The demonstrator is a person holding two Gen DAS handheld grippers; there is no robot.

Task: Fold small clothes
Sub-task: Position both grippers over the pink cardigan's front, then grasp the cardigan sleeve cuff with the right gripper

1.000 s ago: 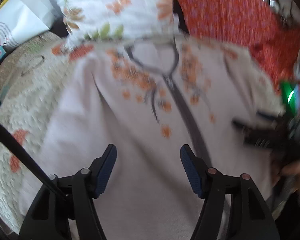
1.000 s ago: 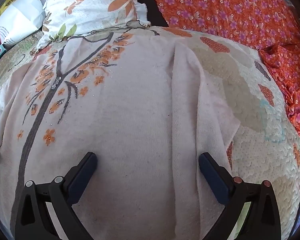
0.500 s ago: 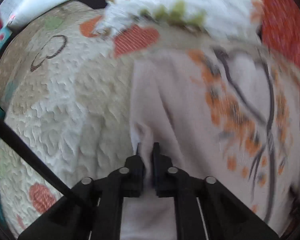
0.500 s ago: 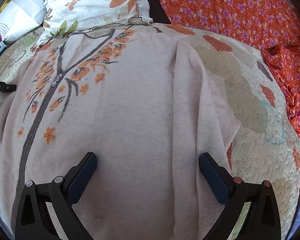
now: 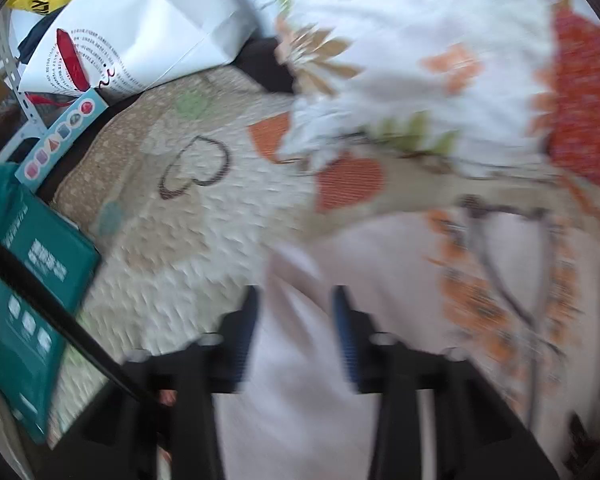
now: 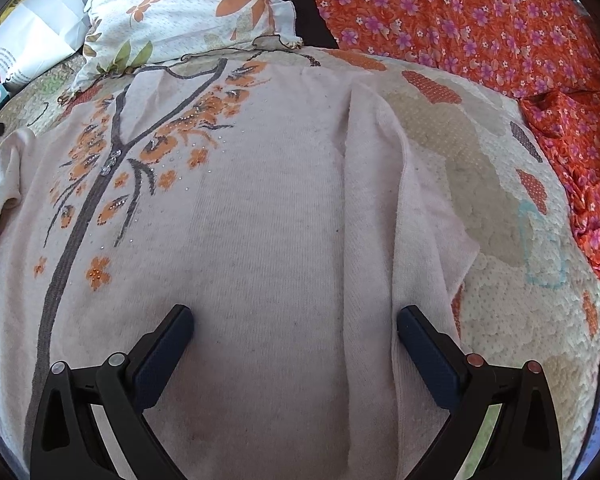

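Note:
A pale pink knit sweater point(image 6: 260, 220) with an orange and grey floral pattern lies flat on a quilted bedspread point(image 6: 500, 208). Its right sleeve point(image 6: 376, 200) is folded in along the body. My right gripper point(image 6: 294, 332) is open, low over the sweater's lower body. In the blurred left wrist view my left gripper point(image 5: 296, 312) stands open around the sweater's left sleeve edge point(image 5: 296, 264), which lies between the fingers. The sweater point(image 5: 400, 280) spreads to the right there.
A floral pillow point(image 6: 188, 12) lies beyond the collar. An orange flowered cloth point(image 6: 480, 28) lies at the back right. A white paper bag point(image 5: 140, 36) and a teal box point(image 5: 24, 292) sit off the bedspread's left edge.
My left gripper, shut on the sleeve edge half a second ago, has opened and the view has swung left. The right gripper has stayed in place, open.

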